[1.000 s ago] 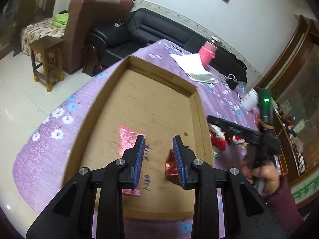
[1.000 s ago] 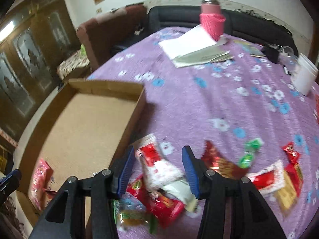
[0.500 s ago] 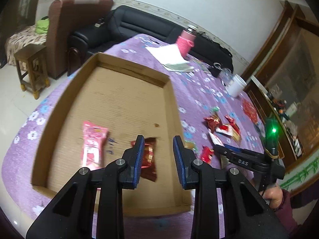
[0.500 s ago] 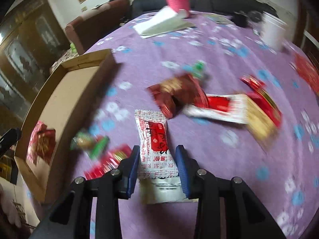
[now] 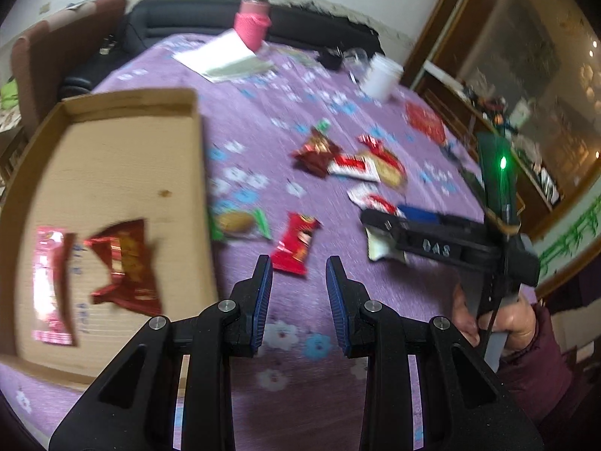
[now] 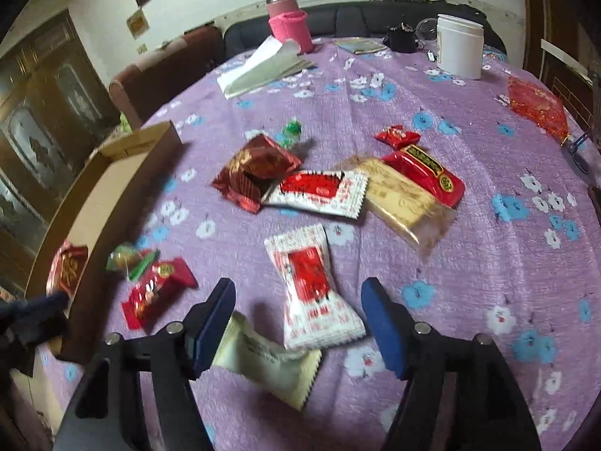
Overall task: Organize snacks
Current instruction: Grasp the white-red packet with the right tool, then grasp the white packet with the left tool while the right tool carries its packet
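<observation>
A shallow cardboard tray point(image 5: 112, 150) lies on the purple flowered tablecloth, with a pink packet point(image 5: 52, 263) and a dark red foil packet point(image 5: 126, 263) in it. My left gripper point(image 5: 298, 285) is open and empty, over the cloth just right of the tray, near a small red packet point(image 5: 296, 242). My right gripper point(image 6: 298, 323) is open wide around a white-and-red packet point(image 6: 311, 285) that lies on the cloth. A cream packet point(image 6: 270, 360) lies beside it. Several more snacks point(image 6: 338, 184) lie further out. The right gripper also shows in the left wrist view point(image 5: 383, 221).
A pink-sleeved flask point(image 6: 287, 18), papers point(image 6: 263, 71), a white jar point(image 6: 460, 47) and a red mesh bag point(image 6: 537, 105) stand at the far side of the table. A green-wrapped snack point(image 6: 129, 259) lies by the tray wall point(image 6: 112, 225). Sofas stand beyond the table.
My left gripper has swung right, off the tray and over the cloth, leaving the dark red packet in the tray. My right gripper has opened wider over the white-and-red packet.
</observation>
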Demonstrator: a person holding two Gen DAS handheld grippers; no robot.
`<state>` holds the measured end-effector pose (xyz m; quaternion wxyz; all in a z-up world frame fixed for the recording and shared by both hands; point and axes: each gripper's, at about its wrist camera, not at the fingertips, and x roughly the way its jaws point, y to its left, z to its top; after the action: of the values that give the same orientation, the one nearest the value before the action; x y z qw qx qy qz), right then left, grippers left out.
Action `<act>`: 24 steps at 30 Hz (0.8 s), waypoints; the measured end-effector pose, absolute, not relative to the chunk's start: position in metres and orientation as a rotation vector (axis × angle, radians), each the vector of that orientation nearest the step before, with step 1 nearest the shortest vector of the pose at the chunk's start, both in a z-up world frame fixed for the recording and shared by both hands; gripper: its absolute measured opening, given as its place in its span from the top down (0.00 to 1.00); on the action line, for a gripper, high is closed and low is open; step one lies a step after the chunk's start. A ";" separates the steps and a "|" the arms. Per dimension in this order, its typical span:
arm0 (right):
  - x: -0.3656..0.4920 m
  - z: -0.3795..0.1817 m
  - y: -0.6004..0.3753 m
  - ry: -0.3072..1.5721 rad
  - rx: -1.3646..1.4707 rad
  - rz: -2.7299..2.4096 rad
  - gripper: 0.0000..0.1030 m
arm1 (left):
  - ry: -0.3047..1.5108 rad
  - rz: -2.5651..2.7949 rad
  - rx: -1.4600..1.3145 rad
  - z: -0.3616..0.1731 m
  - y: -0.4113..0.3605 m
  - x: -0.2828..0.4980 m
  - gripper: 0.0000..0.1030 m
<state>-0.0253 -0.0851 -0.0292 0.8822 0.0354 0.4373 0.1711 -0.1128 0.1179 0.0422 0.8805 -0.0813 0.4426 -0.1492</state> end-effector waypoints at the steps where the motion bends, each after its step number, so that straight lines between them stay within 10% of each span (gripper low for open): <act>1: -0.024 -0.030 -0.083 0.904 0.073 0.356 0.29 | 0.935 -0.311 -0.163 0.039 0.113 -0.111 0.72; 3: -0.022 -0.030 -0.081 0.894 0.058 0.357 0.30 | 0.964 -0.314 -0.148 0.031 0.102 -0.106 0.72; 7: -0.017 -0.030 -0.086 0.882 0.034 0.321 0.70 | 0.992 -0.342 -0.122 0.023 0.085 -0.103 0.72; 24: -0.001 -0.035 -0.154 0.923 0.397 0.353 0.71 | 0.851 -0.588 0.323 0.017 -0.025 -0.070 0.72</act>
<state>-0.0007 -0.1543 -0.0351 0.8617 0.1893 0.4398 0.1682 -0.0704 -0.0247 0.0172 0.8567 0.1537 0.4050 -0.2800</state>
